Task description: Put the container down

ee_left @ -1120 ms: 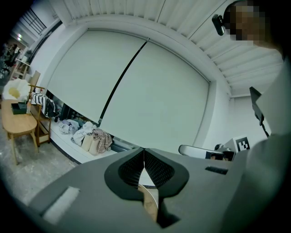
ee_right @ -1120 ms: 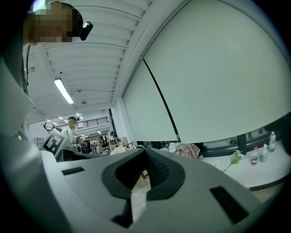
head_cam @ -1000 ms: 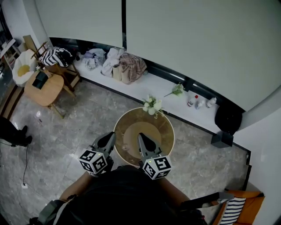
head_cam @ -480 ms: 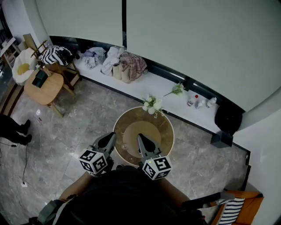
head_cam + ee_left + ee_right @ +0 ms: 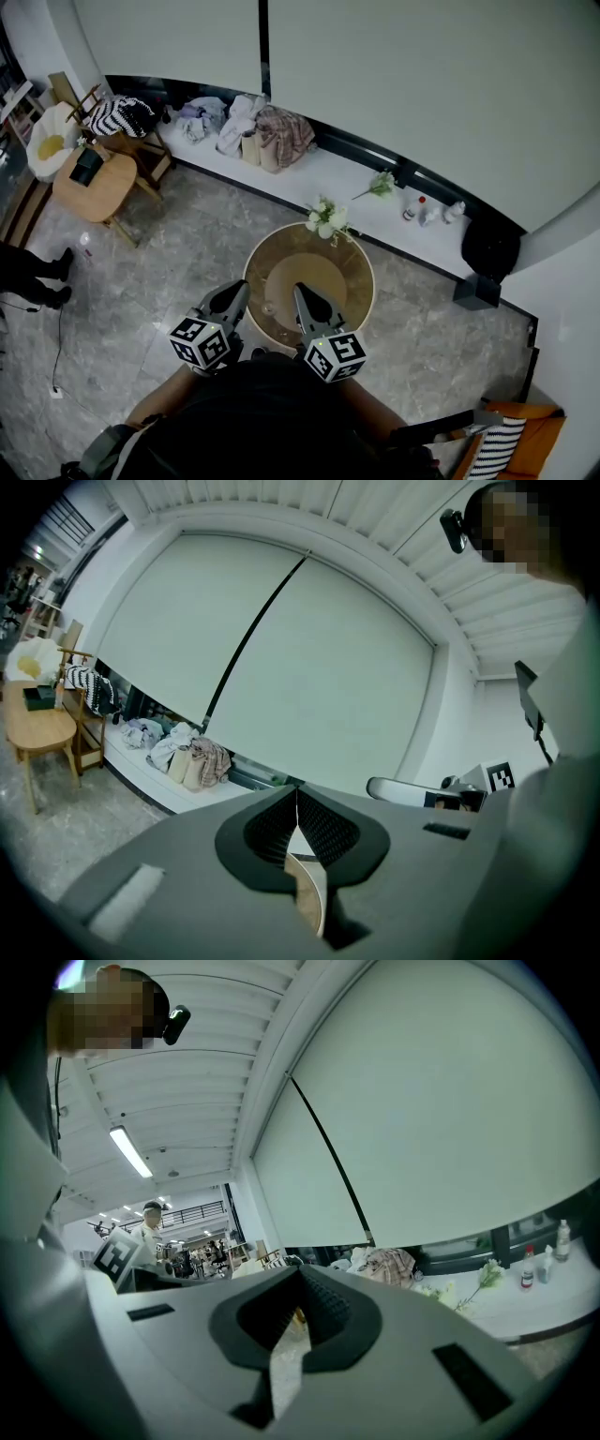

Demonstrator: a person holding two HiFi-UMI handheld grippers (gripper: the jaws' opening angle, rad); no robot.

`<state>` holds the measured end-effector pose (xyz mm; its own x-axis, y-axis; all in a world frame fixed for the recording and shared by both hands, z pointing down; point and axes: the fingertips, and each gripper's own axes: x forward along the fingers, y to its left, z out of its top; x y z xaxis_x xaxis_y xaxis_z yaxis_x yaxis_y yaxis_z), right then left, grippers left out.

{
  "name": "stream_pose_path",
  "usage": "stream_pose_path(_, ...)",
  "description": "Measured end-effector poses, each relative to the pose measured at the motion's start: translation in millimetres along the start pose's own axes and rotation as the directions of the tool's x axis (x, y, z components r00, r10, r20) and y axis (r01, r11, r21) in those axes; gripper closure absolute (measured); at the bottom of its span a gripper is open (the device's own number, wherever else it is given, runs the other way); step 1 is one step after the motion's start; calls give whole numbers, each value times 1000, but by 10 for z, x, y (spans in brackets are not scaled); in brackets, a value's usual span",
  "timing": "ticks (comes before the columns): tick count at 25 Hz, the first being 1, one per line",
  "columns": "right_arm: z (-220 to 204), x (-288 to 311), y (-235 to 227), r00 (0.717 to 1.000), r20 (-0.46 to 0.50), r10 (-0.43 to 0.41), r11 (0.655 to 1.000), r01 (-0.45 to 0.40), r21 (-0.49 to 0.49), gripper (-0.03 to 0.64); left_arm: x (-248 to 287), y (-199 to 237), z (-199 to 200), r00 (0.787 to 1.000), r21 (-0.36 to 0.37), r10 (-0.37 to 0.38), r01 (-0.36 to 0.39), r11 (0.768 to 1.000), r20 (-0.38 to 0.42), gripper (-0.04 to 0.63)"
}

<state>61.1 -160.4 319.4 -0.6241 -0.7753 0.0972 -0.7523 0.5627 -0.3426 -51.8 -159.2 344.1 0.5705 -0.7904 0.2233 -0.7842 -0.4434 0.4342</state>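
Both clamped shut on nothing: left gripper (image 5: 236, 289), right gripper (image 5: 300, 289), lower centre, above near rim of table (image 5: 367, 277). No container made out; likely down already, so draw back level.

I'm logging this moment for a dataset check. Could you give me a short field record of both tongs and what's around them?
left tongs: shut, nothing between them
right tongs: shut, nothing between them
position: both over the near side of the round table
white flowers: at the table's far edge
wall ledge: clothes pile, small bottles
container: not held; cannot pick one out
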Motion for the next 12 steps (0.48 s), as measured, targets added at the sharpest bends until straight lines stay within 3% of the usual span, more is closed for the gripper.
stream_pose_path(12, -39, -84, -61, 1000, 1, -14, 1000, 14, 12, 609, 17, -23, -87, 1000, -15, 4, -4, 1000, -7, 591)
